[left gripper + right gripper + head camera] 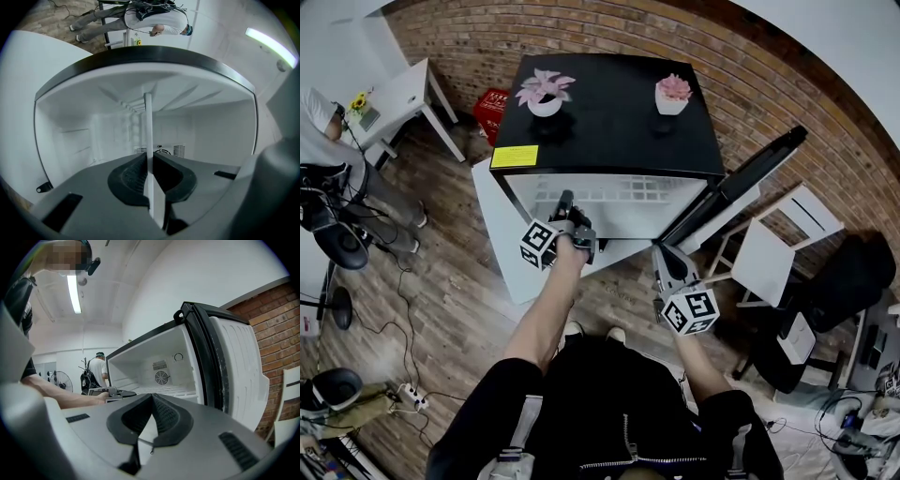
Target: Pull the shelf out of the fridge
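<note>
A small fridge [609,122] with a black top stands open in front of me, its door [748,180] swung out to the right. Inside lies the white wire shelf [623,194]. My left gripper [566,212] reaches into the opening. In the left gripper view the shelf's front edge [148,126] runs as a thin white bar between the pads, and the left gripper [149,158] is shut on it. My right gripper [667,270] hangs back below the door, shut with nothing between its pads [152,401]. The right gripper view shows the fridge interior [161,373] and the door [236,369].
Two potted pink plants [545,92] [673,94] stand on the fridge top. A white chair [780,246] is close to the right of the door. A white table [398,94] and a person [321,117] are at the far left. A red crate [492,110] sits by the brick wall.
</note>
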`<state>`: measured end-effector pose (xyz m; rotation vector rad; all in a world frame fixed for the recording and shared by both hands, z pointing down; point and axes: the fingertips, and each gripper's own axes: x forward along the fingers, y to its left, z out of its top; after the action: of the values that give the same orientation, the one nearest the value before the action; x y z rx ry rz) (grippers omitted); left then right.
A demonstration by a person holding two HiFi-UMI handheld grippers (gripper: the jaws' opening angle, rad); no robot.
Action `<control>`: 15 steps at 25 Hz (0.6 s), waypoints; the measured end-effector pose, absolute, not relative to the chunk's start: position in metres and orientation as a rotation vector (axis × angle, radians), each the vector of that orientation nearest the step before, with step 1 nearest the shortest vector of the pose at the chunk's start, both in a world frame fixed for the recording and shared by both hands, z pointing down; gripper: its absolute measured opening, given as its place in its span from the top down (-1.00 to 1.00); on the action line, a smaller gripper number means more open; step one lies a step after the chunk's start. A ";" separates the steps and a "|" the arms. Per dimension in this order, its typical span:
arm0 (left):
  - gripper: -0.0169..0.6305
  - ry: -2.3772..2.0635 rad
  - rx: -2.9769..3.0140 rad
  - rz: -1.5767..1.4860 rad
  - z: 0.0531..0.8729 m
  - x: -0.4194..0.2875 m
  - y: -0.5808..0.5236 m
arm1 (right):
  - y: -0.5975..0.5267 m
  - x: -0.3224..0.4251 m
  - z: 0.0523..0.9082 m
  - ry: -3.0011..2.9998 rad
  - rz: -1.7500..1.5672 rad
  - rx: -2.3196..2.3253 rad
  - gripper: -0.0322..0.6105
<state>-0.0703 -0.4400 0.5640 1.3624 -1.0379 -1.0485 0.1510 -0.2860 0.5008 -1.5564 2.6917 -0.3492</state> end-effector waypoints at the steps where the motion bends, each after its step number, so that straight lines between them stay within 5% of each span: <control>1: 0.84 -1.039 1.364 -1.048 0.564 -0.070 -0.439 | -0.286 0.151 0.501 2.692 -0.353 -1.556 0.89; 15: 0.84 -1.030 1.379 -1.049 0.562 -0.069 -0.416 | -0.291 0.139 0.513 2.644 -0.503 -1.498 0.90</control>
<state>-0.0688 -0.4155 0.5624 1.3786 -1.0298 -1.0487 0.1394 -0.2905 0.5126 -1.4976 2.6436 -0.5029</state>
